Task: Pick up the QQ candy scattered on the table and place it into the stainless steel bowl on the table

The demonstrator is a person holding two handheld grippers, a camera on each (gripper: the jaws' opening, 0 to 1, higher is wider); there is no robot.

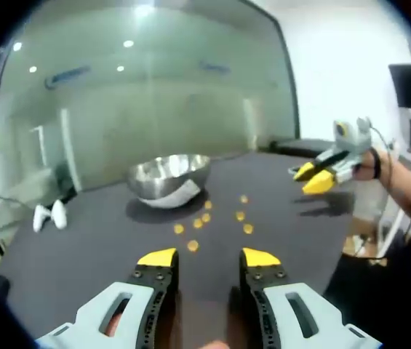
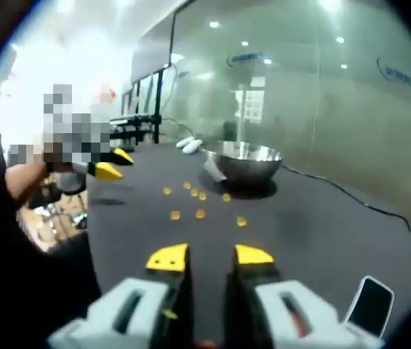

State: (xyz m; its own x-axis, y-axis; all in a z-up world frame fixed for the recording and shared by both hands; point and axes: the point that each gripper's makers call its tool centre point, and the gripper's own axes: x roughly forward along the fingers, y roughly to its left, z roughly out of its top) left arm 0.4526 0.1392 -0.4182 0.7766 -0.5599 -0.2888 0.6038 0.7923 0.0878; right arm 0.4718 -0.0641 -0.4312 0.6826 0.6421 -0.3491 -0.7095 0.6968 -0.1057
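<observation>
The left gripper (image 1: 209, 257) hovered low over the dark surface (image 1: 81, 247), yellow-tipped jaws apart and empty, apparently lined up for a first pick. Just beyond, QQ candies (image 1: 206, 217) lay scattered near the stainless steel bowl (image 1: 169, 178), which stood farther back. The right gripper (image 2: 210, 256), jaws likewise parted and empty, waited at the surface's near right edge, facing the same candies.

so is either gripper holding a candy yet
No, the left gripper and right gripper both hang open above the table, nothing between their jaws.
</observation>
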